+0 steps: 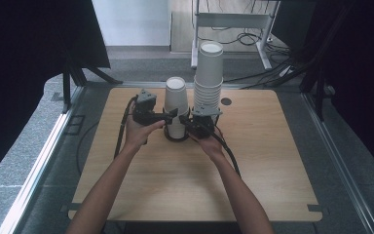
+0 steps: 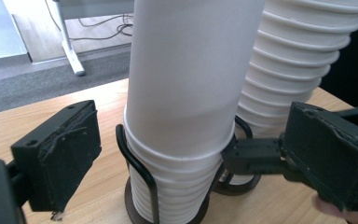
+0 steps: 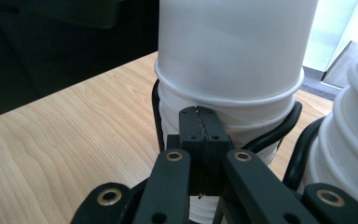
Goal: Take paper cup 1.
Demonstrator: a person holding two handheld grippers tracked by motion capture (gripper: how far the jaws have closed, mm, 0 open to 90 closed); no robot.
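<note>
On the tabletop stand two stacks of white paper cups in black wire holders, a short stack and a tall stack just beside it. The left gripper stands wide, jaws either side of the short stack's top cup without pressing. The right gripper is fully closed, its tip against the short stack's rims. Judged step: a cup just seated, released. Next move calls for backing the left gripper clear without tipping the stack.

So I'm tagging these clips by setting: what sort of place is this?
Probably a lab or recording workspace, not a home: a bare wooden table on grey carpet, loose cables on the floor behind, and dark curtains at the sides.
</note>
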